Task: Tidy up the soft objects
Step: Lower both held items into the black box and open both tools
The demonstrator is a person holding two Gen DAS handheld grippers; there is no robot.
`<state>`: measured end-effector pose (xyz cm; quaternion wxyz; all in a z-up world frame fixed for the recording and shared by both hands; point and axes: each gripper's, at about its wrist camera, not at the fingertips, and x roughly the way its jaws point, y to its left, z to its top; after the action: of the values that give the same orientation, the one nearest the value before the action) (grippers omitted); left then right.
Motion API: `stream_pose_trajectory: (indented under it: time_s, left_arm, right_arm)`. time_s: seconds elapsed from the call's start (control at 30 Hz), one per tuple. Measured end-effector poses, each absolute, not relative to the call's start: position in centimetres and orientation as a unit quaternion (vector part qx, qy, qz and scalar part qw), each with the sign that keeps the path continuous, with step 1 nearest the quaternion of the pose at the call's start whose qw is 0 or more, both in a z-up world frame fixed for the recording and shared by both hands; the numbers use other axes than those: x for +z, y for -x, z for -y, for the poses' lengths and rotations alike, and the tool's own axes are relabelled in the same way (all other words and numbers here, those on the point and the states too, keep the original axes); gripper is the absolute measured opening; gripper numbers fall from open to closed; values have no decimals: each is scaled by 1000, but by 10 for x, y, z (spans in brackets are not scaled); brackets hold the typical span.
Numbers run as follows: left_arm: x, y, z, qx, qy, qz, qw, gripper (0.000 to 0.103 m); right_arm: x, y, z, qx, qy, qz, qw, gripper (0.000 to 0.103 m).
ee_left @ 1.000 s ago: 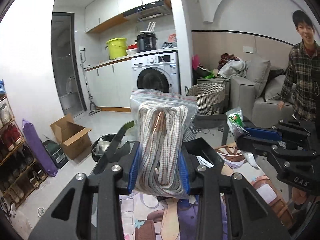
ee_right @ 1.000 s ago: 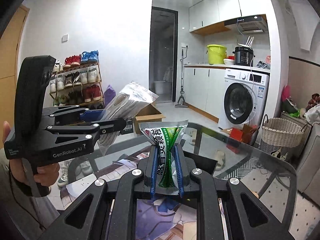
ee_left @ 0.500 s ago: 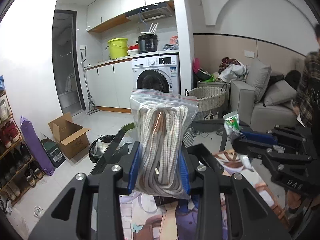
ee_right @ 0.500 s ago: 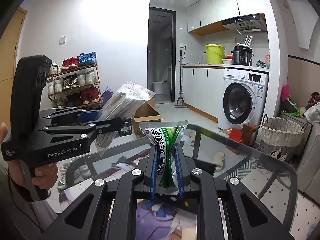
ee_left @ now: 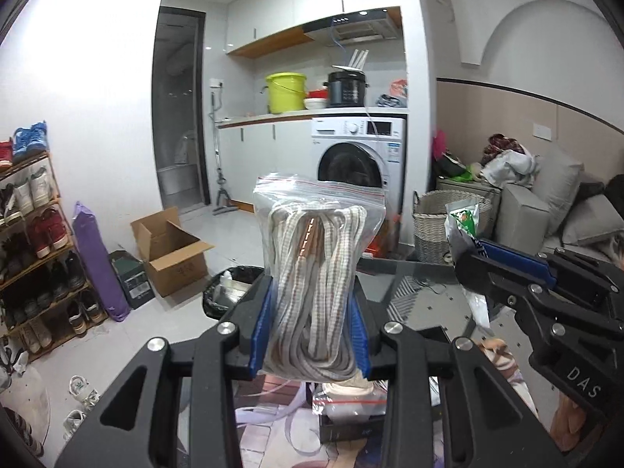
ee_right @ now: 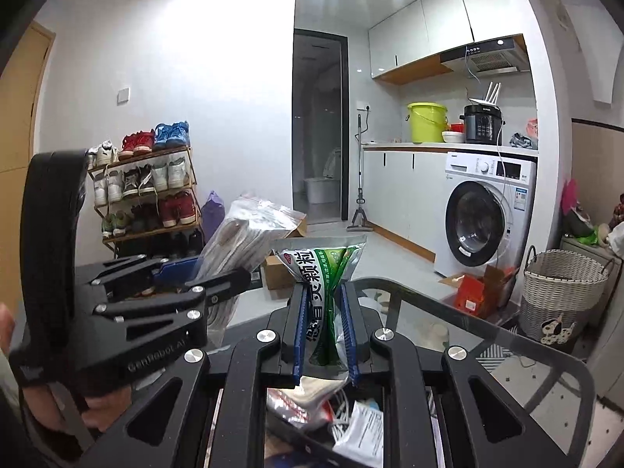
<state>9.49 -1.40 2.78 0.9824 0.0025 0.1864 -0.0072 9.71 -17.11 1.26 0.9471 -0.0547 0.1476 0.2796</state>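
I hold two soft things above the glass table (ee_right: 487, 335), one in each claw. The left gripper (ee_left: 310, 325) is closed on a clear zip bag of rope (ee_left: 316, 257); its blue pads press the lower half of the bag, and the red zip edge stands up free above them. The right gripper (ee_right: 325, 335) is closed very narrow on a green and silver pouch (ee_right: 323, 273), pinched at the middle so that the pouch folds into a waist between the pads.

Relative to the table, both things are lifted over its near part, and the rope bag is just to the left of the pouch. Under my claws, on the table, I see a dark box (ee_right: 351, 429) with more small packets inside it.

I judge the rope bag to be light and springy. The plastic skin is smooth, so it can slide if the pads hold only the film; the grip through the thick bundle of rope looks like the safe place. The pouch seems light and limp, with granules that can shift inside. Its foil is slippery and creases easily, so I think the middle pinch is good, but a hold nearer to the sealed top edge would stop it from swinging.
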Motion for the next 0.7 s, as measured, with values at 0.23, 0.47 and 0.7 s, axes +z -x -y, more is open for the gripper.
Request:
stream_pose_trajectory:
  time_s: [0.23, 0.47, 0.7]
  left_arm:
    - [24, -99, 18, 10, 3, -179, 984, 34]
    - [23, -99, 20, 14, 4, -180, 984, 34]
    - [23, -100, 19, 16, 7, -183, 983, 34]
  right_arm:
    - [17, -113, 167, 288, 51, -142, 946, 16]
    - [11, -123, 170, 294, 49, -150, 943, 16]
    - [10, -124, 171, 295, 47, -153, 942, 16]
